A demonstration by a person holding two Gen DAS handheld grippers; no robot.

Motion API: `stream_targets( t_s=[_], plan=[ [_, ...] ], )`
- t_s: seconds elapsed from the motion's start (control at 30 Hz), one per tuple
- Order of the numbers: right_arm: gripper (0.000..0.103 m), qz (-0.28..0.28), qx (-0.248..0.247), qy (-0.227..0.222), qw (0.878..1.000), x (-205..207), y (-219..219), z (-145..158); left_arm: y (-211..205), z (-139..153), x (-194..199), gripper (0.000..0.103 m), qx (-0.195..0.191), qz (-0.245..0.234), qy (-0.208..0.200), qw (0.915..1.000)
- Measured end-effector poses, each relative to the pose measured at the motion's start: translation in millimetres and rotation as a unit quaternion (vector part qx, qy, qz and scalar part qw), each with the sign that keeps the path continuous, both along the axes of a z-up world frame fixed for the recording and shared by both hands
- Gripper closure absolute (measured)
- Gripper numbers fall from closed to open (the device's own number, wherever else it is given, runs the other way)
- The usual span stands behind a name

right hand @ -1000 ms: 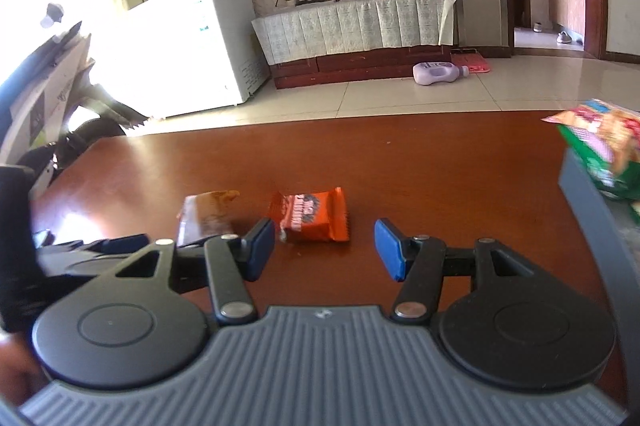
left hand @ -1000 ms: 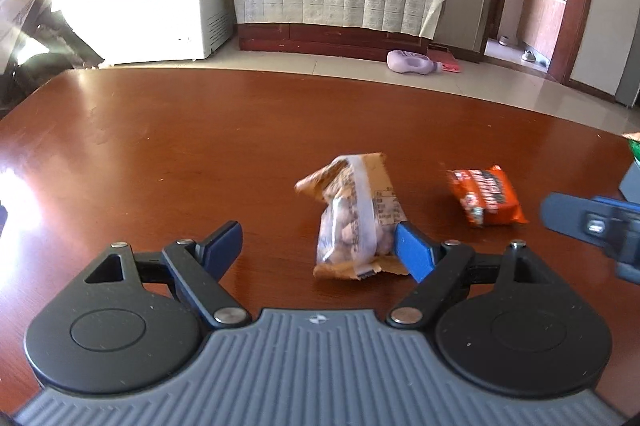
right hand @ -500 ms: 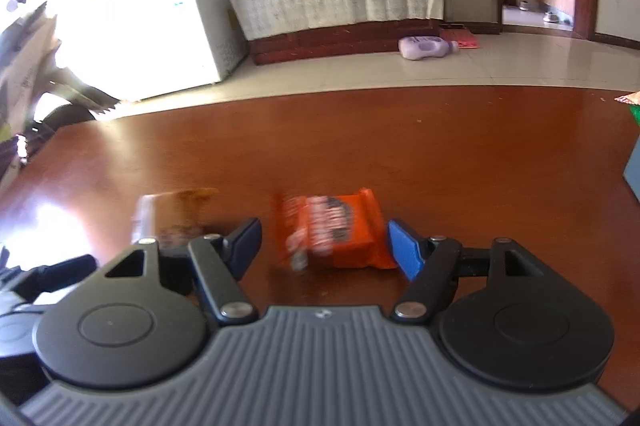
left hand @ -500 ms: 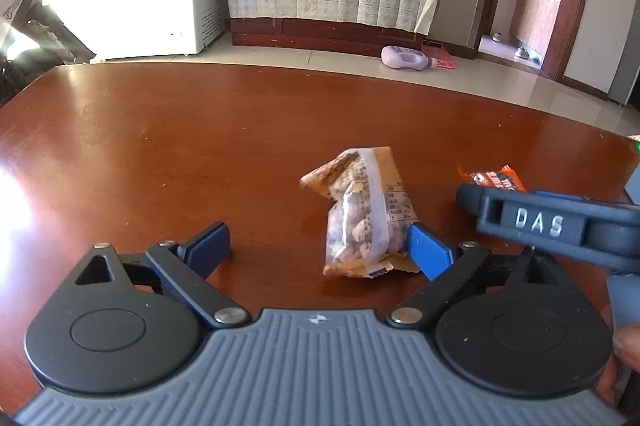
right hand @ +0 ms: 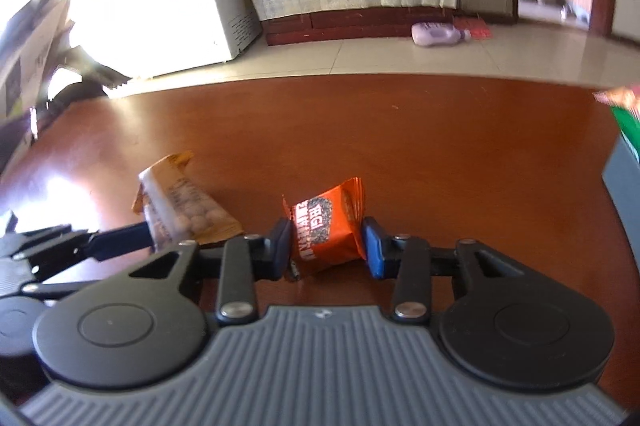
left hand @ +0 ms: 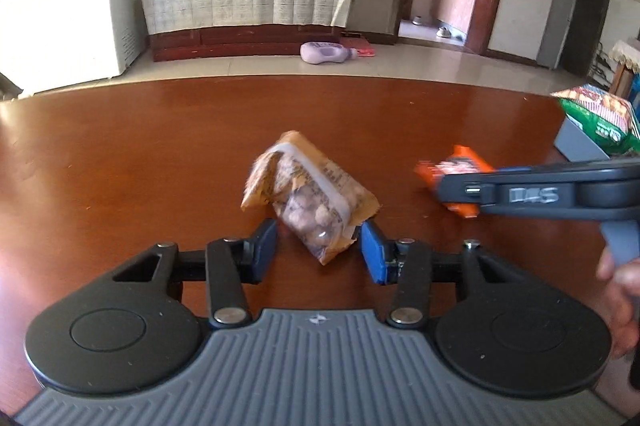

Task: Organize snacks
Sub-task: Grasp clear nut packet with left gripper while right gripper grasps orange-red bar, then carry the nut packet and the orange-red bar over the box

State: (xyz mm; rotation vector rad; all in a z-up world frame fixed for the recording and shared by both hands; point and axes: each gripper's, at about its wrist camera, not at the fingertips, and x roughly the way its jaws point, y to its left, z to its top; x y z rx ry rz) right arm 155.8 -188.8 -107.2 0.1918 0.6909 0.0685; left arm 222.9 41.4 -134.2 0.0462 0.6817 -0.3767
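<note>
The left gripper (left hand: pixel 318 250) is closing around one tan nut packet (left hand: pixel 308 193); the right gripper (right hand: pixel 325 246) is closing, pinching one orange packet (right hand: pixel 326 226), mid-tabletop (left hand: pixel 140 153).

Both grippers angled down over the table, jaws closing

The left gripper (left hand: pixel 318 250) narrows on a packet between its fingers; the right gripper (right hand: pixel 326 246), just to its right, presses both pads against another, a hand (left hand: pixel 620 302) behind it.

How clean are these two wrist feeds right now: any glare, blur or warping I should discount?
Left wrist view: mostly sharp, the right gripper and orange packet motion-blurred, the table edge bowed by the fisheye. Right wrist view: softer all over, window light blown out at upper left, a bright glare patch on the table at left beside the tan snack bag.
</note>
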Motion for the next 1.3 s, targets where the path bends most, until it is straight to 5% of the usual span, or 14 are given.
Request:
stream_targets(
  t_s=[0.1, 0.2, 0.43, 0.67, 0.77, 0.83, 0.9, 1.3],
  plan=[
    [0.062, 0.006, -0.009, 0.006, 1.0, -13.1, -7.4, 1.7, 12.9, -1.2, 2.1, 0.013, -0.016, 0.029, 0.012, 0.9994],
    [0.062, 0.01, 0.001, 0.012, 1.0, -33.7, -15.7, 5.1, 23.2, 6.4, 7.9, 0.005, -0.049, 0.048, 0.013, 0.9976],
    [0.062, 0.039, 0.002, -0.007, 0.999, -77.3, -17.9, 16.4, 9.3, 6.4, 36.8, 0.003, -0.007, 0.094, 0.003, 0.9955],
    [0.062, 0.057, 0.001, -0.015, 0.998, -78.5, -23.8, 14.4, -4.9, 3.7, 60.2, 0.001, -0.026, 0.103, 0.022, 0.9941],
    [0.062, 0.057, 0.011, -0.022, 0.998, -80.6, -26.3, 14.0, -10.1, 2.6, 63.1, 0.005, -0.024, 0.098, 0.02, 0.9947],
    [0.062, 0.06, 0.014, -0.02, 0.998, -80.5, -25.5, 14.0, -14.3, 0.9, 61.7, 0.017, -0.028, 0.086, 0.012, 0.9958],
    [0.062, 0.062, 0.012, -0.025, 0.998, -81.7, -25.1, 17.1, -20.3, 1.2, 56.3, 0.043, -0.047, 0.067, 0.008, 0.9966],
    [0.062, 0.063, -0.014, -0.067, 0.996, -117.4, -28.3, 45.8, -40.7, 10.3, 15.5, 0.058, -0.009, 0.092, -0.007, 0.9957]
  ],
)
